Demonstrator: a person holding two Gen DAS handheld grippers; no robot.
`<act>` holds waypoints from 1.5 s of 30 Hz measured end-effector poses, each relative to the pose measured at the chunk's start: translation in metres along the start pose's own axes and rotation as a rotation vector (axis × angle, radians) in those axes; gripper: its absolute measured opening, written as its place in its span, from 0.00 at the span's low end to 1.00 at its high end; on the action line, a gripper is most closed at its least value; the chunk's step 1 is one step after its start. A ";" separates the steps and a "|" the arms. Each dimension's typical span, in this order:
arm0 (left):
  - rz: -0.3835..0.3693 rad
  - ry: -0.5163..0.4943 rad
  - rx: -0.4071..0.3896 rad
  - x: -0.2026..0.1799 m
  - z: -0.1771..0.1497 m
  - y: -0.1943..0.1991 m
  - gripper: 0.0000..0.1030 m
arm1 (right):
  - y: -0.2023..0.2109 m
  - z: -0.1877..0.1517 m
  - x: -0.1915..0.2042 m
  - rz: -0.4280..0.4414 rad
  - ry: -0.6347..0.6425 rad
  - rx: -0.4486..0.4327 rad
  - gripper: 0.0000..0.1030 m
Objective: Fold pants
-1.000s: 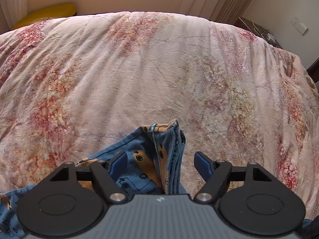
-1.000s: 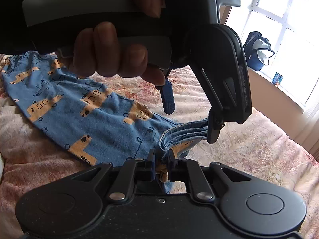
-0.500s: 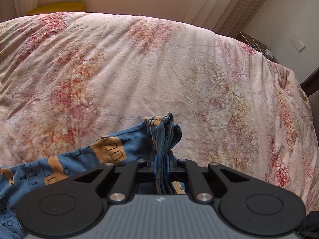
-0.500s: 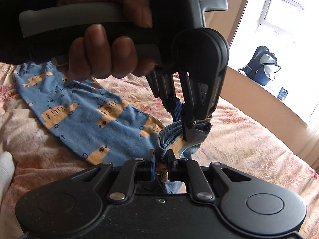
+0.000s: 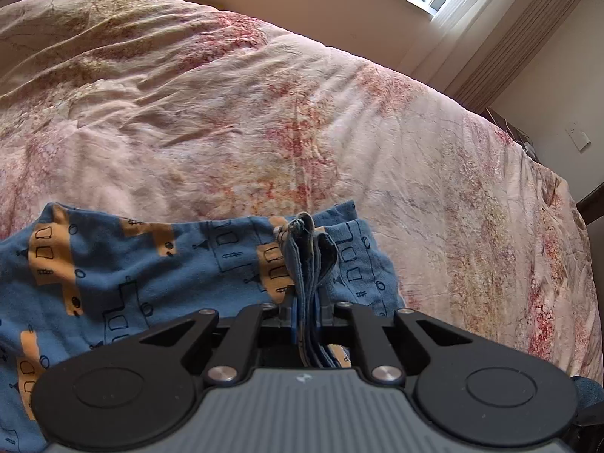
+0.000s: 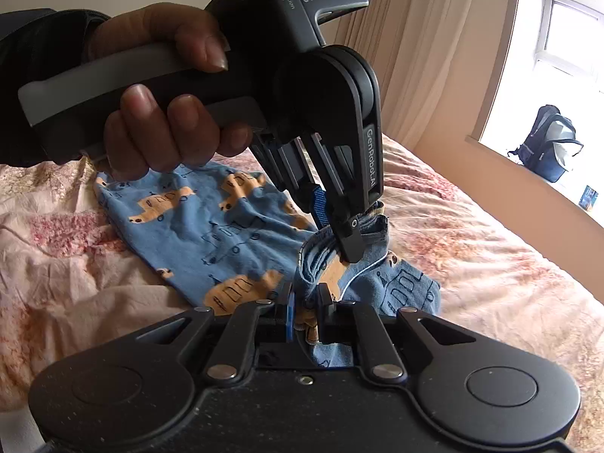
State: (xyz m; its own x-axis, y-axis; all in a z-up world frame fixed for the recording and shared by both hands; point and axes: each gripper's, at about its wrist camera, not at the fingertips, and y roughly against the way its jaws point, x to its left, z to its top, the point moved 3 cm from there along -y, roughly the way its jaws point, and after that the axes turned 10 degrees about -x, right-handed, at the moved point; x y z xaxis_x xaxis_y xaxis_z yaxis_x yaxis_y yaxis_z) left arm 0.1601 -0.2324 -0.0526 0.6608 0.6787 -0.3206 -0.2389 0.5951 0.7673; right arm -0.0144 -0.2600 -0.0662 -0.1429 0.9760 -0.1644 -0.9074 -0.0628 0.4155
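Small blue pants with orange vehicle prints lie on a pink floral bedspread. My left gripper is shut on a bunched edge of the pants, which sticks up between its fingers. In the right wrist view the pants spread to the left, and my right gripper is shut on another bunch of the same edge. The left gripper shows there too, held in a hand just above and beyond the right one, clamped on the fabric. The two grippers are close together.
The bedspread stretches wide on all sides. A window sill with a dark backpack is at the far right. Curtains hang behind the bed. A wall socket and dark furniture are at the bed's far right.
My left gripper was open around the pants edge a second ago and has shut on it. Both grippers have since moved with the fabric, and more of the pants now lies under the left one.
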 end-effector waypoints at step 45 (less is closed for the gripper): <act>-0.039 0.043 -0.036 0.079 -0.044 -0.007 0.10 | -0.055 -0.021 0.070 0.039 0.056 0.066 0.14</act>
State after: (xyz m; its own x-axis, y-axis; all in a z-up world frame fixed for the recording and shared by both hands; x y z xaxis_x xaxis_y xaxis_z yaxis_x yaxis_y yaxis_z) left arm 0.1831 -0.1640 -0.1081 0.6391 0.6722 -0.3739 -0.2394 0.6358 0.7338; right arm 0.0174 -0.1930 -0.1190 -0.2009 0.9599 -0.1958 -0.8732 -0.0848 0.4799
